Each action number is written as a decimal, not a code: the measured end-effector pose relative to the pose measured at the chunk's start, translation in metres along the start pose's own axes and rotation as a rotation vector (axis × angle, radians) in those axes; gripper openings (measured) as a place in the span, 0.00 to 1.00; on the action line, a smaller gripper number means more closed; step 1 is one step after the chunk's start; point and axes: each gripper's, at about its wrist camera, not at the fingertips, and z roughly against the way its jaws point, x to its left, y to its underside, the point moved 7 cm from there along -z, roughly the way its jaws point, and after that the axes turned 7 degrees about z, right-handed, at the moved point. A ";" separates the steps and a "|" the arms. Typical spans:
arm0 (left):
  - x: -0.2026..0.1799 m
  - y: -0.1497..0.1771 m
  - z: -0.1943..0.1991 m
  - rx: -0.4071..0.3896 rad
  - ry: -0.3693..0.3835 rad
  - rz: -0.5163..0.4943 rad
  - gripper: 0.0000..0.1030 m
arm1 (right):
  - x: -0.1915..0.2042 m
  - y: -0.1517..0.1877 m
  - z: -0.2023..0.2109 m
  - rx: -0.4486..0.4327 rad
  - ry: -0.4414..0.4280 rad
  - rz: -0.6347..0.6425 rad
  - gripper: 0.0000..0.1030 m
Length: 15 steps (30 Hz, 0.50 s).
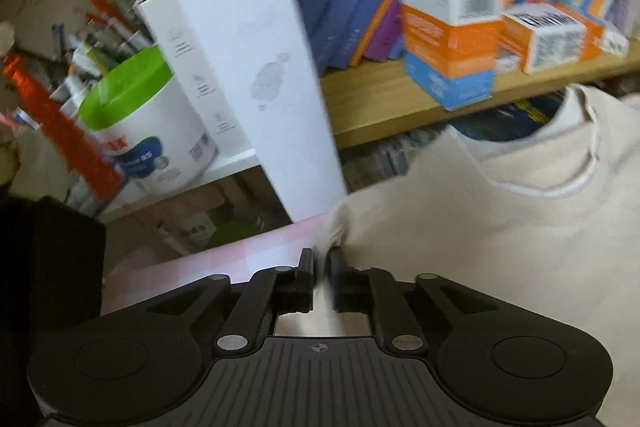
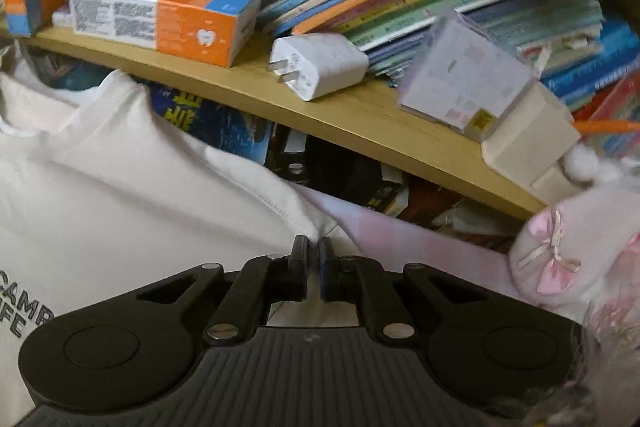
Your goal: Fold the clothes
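While both claws pinch cream shirt (image 1: 480, 227) at shoulder corners, garment lies between them on pink bench (image 1: 208, 263). Left claw (image 1: 322, 259), right claw (image 2: 314, 247) pressed onto thin fabric. Risk: cloth slipping free, or snagging shelf (image 2: 360, 115) just ahead.

Pink checked tabletop (image 1: 224, 263); cream sweatshirt (image 1: 480, 227) lying on it.

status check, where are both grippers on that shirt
Left gripper shut on cream shirt edge. Right gripper shut on the opposite edge. Wooden shelf close behind; nothing blocking.
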 end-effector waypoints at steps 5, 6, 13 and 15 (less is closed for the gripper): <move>-0.023 -0.020 0.029 -0.153 0.099 -0.002 0.29 | 0.009 0.002 0.035 -0.094 -0.015 -0.030 0.22; -0.031 -0.025 0.029 -0.159 0.121 -0.008 0.29 | 0.012 0.003 0.046 -0.122 -0.028 -0.045 0.22; -0.062 -0.044 -0.019 -0.043 0.149 0.054 0.29 | 0.100 0.036 0.142 -0.194 -0.206 0.004 0.22; -0.065 -0.046 -0.029 -0.022 0.167 0.105 0.21 | 0.118 0.052 0.161 -0.191 -0.221 -0.007 0.23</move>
